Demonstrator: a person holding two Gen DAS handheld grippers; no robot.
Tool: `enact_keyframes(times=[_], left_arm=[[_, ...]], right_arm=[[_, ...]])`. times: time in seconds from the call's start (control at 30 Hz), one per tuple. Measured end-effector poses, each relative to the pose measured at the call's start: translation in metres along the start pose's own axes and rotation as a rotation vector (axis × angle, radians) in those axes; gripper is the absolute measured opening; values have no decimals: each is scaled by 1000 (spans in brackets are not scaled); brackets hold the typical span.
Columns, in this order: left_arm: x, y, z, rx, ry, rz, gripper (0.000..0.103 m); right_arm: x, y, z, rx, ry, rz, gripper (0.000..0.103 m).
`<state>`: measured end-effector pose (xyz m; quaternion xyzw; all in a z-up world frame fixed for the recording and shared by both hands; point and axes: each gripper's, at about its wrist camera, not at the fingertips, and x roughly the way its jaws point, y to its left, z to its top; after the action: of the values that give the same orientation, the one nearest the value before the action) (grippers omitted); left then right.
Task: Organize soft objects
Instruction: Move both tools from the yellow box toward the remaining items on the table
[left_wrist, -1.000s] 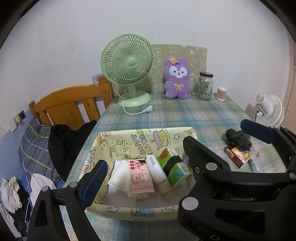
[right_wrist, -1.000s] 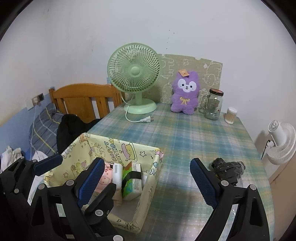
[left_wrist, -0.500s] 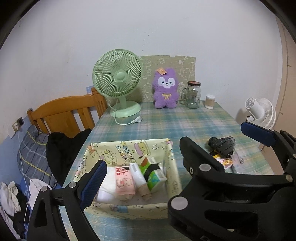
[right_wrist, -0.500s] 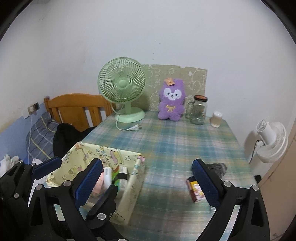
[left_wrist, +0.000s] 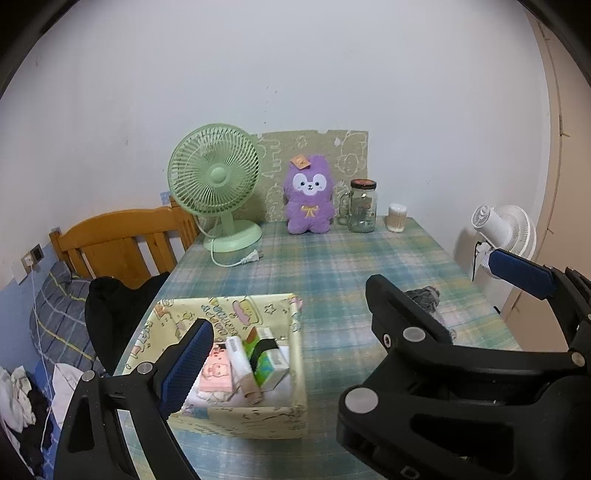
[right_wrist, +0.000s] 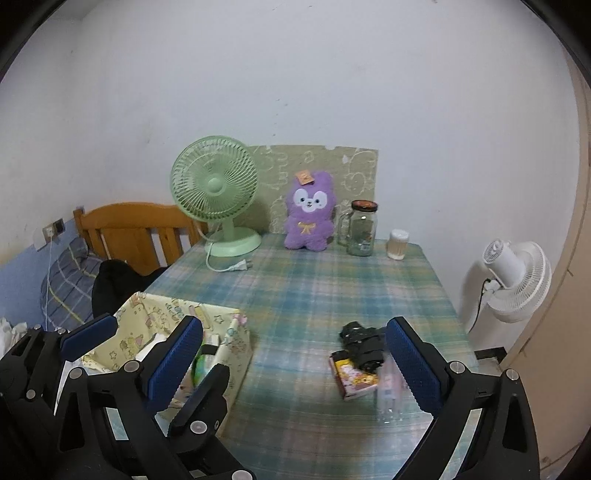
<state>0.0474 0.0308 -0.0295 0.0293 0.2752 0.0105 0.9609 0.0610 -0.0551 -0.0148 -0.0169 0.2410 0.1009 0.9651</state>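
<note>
Jaws on both of our grippers stand wide, with nothing held between them. Our left gripper (left_wrist: 284, 354) frames the yellow cartoon-print fabric bin (left_wrist: 236, 415): its left pad hangs over the bin's near-left corner, while its right finger reaches out over bare plaid tablecloth (left_wrist: 332, 266). Inside the bin, between those jaws, lie a pink tissue pack (left_wrist: 218, 373), a white roll (left_wrist: 240, 360) and a green-and-white tissue pack (left_wrist: 269, 360) with a black band, side by side. Our right gripper (right_wrist: 295, 360) has the bin at its left pad, and a folded black umbrella (right_wrist: 362, 341) resting on a small colourful box (right_wrist: 354, 374) just inside its right pad. Far ahead of both pairs of jaws, a purple plush toy (right_wrist: 310, 218) sits upright against the wall, between a green desk fan (right_wrist: 216, 195) and a glass jar (right_wrist: 362, 229).
</note>
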Motion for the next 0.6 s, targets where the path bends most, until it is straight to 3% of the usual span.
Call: enact_keyframes(times=[0.6], left_arm=[[20,-52,-3,28,1,-62,96]], right_arm=[[4,-51,-16,32,-9,-42,101]])
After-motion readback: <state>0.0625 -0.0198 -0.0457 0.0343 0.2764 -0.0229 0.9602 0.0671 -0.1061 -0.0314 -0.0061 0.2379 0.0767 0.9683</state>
